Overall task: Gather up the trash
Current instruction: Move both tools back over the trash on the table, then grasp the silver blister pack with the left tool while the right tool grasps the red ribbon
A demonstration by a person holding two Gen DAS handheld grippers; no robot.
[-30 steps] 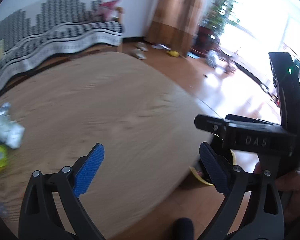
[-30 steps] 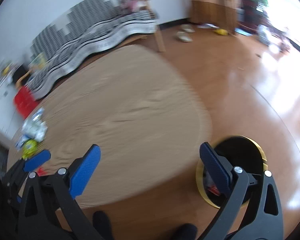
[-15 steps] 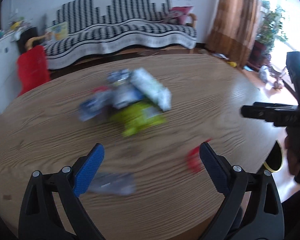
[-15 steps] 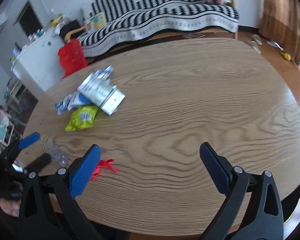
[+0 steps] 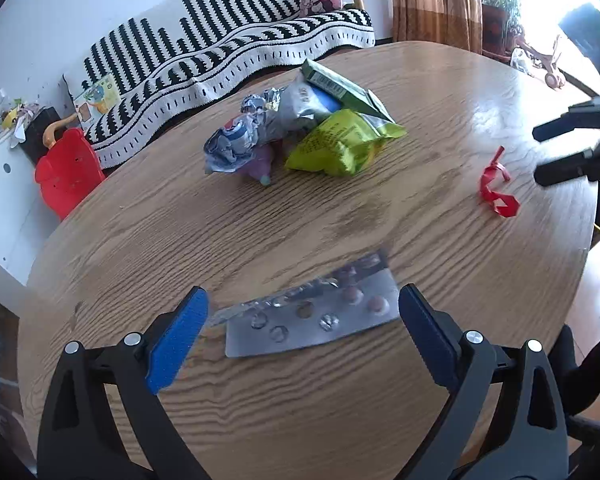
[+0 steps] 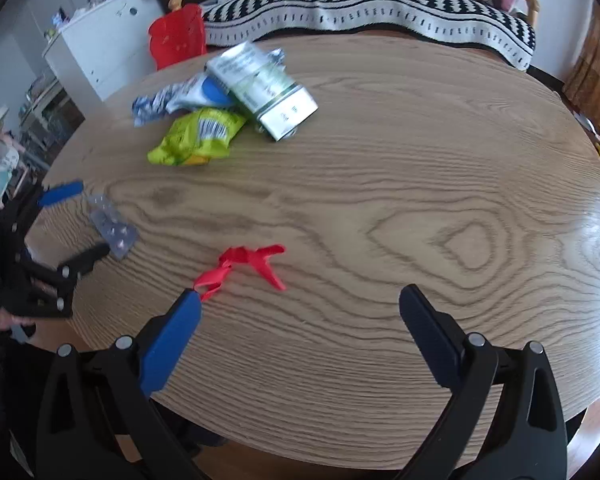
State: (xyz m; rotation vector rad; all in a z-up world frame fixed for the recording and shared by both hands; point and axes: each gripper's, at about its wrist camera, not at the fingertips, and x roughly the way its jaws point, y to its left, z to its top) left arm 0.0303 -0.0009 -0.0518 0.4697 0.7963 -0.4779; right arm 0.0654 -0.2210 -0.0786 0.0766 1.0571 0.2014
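Left wrist view shows the left gripper (image 5: 300,328) spread wide with nothing in it, low over a flat silver pill sheet (image 5: 312,312) near the table (image 5: 260,400) edge. I think the sheet comes next. It lies very flat, so it would help to tip one finger under an edge, then squeeze gently.

The right gripper (image 6: 300,328) is also wide apart and holds nothing. A red scrap (image 6: 244,266) lies just ahead of its left finger.

I count one pill sheet, one red scrap, one yellow-green bag (image 5: 340,144), one green-and-white box (image 6: 266,88) and one crumpled silver wrapper (image 5: 268,120), piled together farther back.
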